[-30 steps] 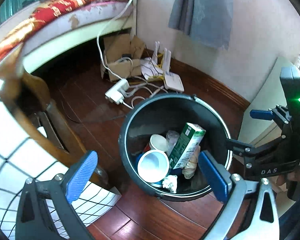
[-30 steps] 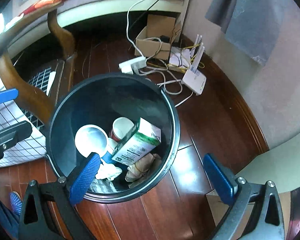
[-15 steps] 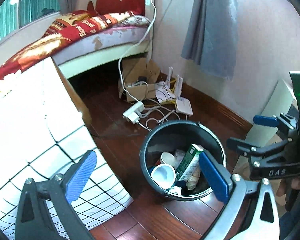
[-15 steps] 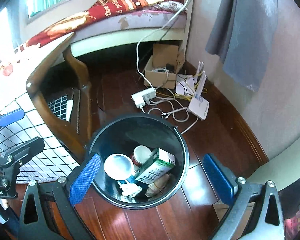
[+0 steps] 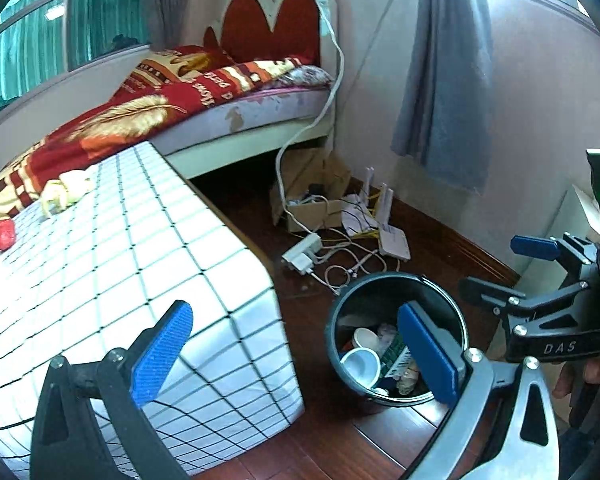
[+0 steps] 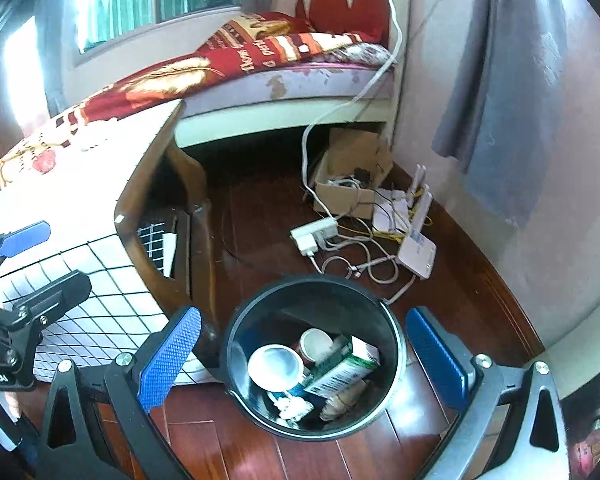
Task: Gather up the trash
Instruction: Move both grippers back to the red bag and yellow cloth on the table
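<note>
Now both tools are empty. The left gripper [image 5: 296,356] has its blue pads spread wide, with nothing between them, and the right gripper [image 6: 304,354] is spread equally wide and also carries nothing. Each one hangs high over the wooden floor [image 6: 268,216] and is tilted down and forward. The right one looks almost straight into the trash bin [image 6: 394,336], while the left one is beside it, over the edge of the table with the checked cloth [image 5: 112,264]. A hand [image 5: 580,376] is partly seen under the right tool in the left view.

I judge that the main risk is in the next reach. On the far part of the cloth lie a red crumpled thing [image 5: 1,236] and a pale yellowish piece [image 5: 62,194]; they look like the remaining trash, but they are small and blurred, so I cannot be sure. They look light and soft, so a fast closing could push them away or pinch the cloth together with them. If the cloth is pulled, both pieces may slide to the floor. A low swing of either tool could also knock the bin, which stands just beside the table corner and already holds a white cup [image 6: 276,366], a milk carton [image 6: 342,370] and crumpled paper.

The cables and the power strip [image 6: 314,234] lie on the floor behind the bin, and they are not trash.
</note>
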{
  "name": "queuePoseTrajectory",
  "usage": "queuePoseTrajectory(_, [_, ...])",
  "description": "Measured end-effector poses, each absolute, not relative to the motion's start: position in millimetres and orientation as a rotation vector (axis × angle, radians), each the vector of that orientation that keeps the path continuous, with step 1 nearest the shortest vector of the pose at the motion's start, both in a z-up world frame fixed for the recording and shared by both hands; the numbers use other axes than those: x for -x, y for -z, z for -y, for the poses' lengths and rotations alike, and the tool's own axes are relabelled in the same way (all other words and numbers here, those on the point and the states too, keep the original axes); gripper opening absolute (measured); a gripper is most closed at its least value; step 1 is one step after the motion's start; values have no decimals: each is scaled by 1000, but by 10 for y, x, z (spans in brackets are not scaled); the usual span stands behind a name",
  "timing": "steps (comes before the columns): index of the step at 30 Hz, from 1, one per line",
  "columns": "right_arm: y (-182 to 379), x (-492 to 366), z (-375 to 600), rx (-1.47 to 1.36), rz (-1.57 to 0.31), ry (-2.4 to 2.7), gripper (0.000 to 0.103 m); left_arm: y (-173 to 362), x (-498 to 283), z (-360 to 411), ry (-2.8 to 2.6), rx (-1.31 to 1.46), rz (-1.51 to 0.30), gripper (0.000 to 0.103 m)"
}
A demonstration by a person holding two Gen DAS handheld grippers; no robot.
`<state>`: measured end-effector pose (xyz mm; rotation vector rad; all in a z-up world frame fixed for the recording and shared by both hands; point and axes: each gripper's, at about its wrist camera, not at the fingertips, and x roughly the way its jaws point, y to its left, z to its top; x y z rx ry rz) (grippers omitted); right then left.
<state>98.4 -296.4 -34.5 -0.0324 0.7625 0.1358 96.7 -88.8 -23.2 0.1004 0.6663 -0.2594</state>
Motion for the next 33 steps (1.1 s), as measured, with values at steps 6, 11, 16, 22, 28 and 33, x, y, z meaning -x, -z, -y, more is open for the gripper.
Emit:
queuePoseTrajectory(6, [159, -1005, 2650, 35, -712, -196, 103, 132, -979, 601, 209, -77, -645, 102])
queuePoseTrajectory(11, [31, -1090, 2365, 47, -676, -245, 103, 73, -968, 349, 160, -62, -627, 102])
queuePoseTrajectory(16, [-12, -1153, 2052, 66, -663, -305, 103, 9, -937, 22, 95, -39, -605, 103])
queuePoseTrajectory(22, [-60, -1224, 1628, 76, -653, -402, 103, -20, -870, -422, -5, -35, -585, 103])
queuePoseTrajectory(28, [-188, -1343, 1112, 55, -639, -528, 103, -54, -878, -997, -127, -9, -579, 103])
queuePoseTrajectory(33, [-282, -1555, 581, 128, -677, -566, 103, -116, -929, -1442, -193, 3, -559, 103])
